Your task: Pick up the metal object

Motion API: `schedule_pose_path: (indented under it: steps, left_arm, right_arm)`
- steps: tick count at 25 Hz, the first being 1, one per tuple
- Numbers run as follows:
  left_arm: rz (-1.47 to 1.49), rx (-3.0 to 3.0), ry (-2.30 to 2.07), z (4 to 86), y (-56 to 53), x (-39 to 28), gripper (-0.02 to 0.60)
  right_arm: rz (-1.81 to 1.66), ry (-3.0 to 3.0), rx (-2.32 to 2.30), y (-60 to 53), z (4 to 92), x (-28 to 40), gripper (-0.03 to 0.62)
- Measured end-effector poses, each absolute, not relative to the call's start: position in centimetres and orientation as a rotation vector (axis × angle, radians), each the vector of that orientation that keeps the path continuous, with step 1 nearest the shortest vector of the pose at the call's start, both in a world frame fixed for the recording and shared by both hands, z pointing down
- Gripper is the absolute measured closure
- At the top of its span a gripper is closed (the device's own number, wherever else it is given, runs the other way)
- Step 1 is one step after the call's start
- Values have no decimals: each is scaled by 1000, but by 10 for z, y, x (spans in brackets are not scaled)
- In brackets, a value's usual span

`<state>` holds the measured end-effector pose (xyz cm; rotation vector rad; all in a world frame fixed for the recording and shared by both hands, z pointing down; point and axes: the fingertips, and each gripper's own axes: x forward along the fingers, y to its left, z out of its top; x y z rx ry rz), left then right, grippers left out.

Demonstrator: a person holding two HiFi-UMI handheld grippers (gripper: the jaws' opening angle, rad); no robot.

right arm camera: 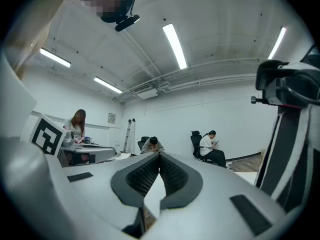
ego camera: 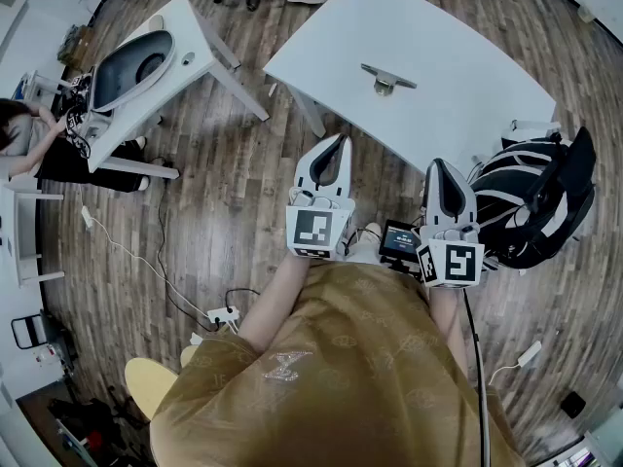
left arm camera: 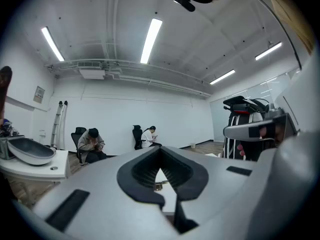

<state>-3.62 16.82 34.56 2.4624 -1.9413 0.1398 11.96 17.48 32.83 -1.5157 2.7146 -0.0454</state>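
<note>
The metal object [ego camera: 386,79] lies on the white worktop [ego camera: 467,105] at twelve o'clock, well apart from both tools. The left hand-held gripper [ego camera: 342,141] and right hand-held gripper [ego camera: 435,164] hang by the worktop's near edge, each with its jaws closed together on nothing. At ten o'clock a grey oval basin [ego camera: 131,66] sits on a second table [ego camera: 195,27], its contents unclear.

Your right tool [right arm camera: 159,157] has its jaws tip to tip with nothing between them; only the white surface [right arm camera: 154,193] shows through the gap below. Past it, a person in white [right arm camera: 209,145] and a hunched person [right arm camera: 151,145] sit by the far wall near a ladder [right arm camera: 130,133]. A standing person [right arm camera: 75,124] is at your left.
</note>
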Motion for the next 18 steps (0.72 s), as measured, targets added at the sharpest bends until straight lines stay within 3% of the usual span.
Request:
schedule_pose_path:
  steps: [18]
  left_arm:
    - [173,2555,-1971,343,102,-32,580]
  right_arm:
    - [-81,2654,-1674,119,341,135,586]
